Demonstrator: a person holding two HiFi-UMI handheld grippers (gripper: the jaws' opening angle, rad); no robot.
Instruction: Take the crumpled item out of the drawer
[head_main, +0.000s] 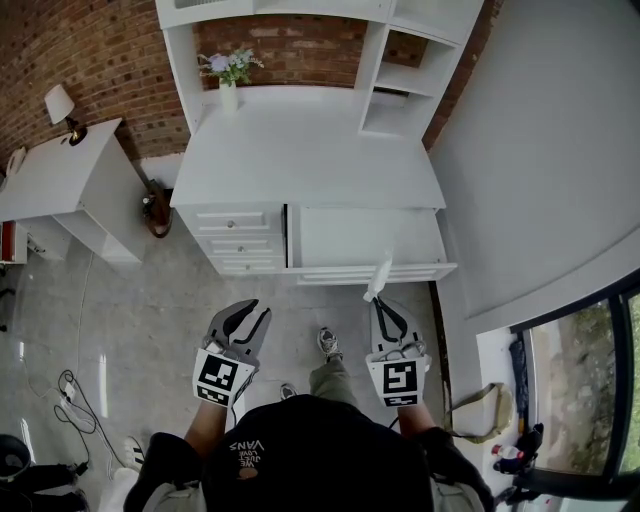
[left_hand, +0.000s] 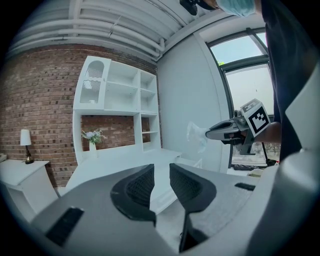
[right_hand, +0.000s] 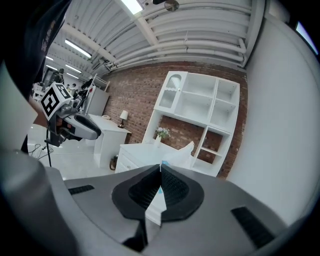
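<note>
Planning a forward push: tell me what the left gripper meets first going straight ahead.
Likely the desk's small drawer fronts; the open, empty left gripper aims there, though depth is uncertain.

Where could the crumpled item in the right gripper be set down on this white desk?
The desk top is bare between the flower vase at its back left and the shelf unit at right. The open drawer looks empty too. Only the vase corner is taken.

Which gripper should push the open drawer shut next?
Left, probably. The left gripper is empty with its jaws apart, in front of the drawer; the right gripper is shut on the crumpled item.
</note>
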